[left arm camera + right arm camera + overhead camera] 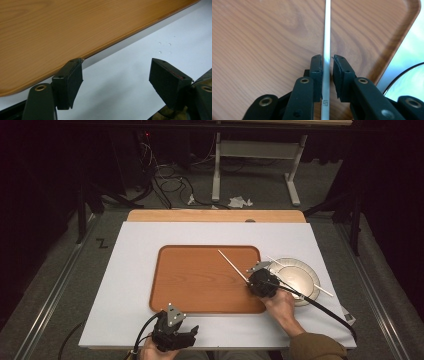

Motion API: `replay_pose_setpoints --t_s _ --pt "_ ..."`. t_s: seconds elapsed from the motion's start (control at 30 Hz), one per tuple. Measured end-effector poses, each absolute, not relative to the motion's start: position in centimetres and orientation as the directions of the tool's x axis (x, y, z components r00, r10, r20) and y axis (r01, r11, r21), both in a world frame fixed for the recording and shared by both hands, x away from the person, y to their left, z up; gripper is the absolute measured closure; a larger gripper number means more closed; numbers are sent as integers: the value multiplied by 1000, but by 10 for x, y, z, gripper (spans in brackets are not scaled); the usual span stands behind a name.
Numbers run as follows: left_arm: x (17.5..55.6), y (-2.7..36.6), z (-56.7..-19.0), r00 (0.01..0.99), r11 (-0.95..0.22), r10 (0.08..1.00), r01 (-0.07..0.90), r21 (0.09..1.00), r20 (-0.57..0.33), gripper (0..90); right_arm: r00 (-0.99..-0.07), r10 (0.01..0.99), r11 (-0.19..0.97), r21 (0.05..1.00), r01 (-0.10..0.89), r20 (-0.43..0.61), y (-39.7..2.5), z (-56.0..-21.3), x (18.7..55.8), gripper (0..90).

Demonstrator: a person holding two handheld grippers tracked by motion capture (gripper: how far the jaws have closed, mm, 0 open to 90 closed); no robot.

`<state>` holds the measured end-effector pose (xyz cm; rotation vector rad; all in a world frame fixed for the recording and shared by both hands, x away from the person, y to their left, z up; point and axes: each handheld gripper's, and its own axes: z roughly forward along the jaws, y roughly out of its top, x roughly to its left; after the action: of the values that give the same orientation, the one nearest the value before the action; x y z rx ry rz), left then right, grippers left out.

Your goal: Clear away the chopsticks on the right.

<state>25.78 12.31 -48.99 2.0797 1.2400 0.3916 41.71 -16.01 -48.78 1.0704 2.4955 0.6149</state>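
Note:
A thin white chopstick [231, 264] slants over the right part of the wooden tray [200, 280]. My right gripper [250, 280] is shut on its near end. In the right gripper view the chopstick [327, 37] runs straight up between the narrowed jaws of that gripper [327, 61], above the tray's wood [262, 37]. A second white chopstick [321, 290] lies across the pale plate [300, 275] to the right of the tray. My left gripper [175, 324] rests near the table's front edge, open and holding nothing [116, 72], just short of the tray's near rim [50, 30].
The tray sits in the middle of a white table top [135, 270]. The plate's rim [409, 82] lies close to my right gripper's side. Beyond the table stand a desk frame [255, 165] and loose cables [165, 180] on the floor.

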Motion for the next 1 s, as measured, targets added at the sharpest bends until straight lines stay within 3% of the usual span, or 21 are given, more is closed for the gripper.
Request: replay_pose_setpoints --t_s 0.47,1.0 --pt "261 117 -491 531 -342 843 655 674 -87 269 -681 718 622 569 537 -142 -164 -476 404 663" --pt "276 107 -490 582 -376 807 638 672 -101 267 -720 687 582 666 466 -96 -188 -449 380 622"
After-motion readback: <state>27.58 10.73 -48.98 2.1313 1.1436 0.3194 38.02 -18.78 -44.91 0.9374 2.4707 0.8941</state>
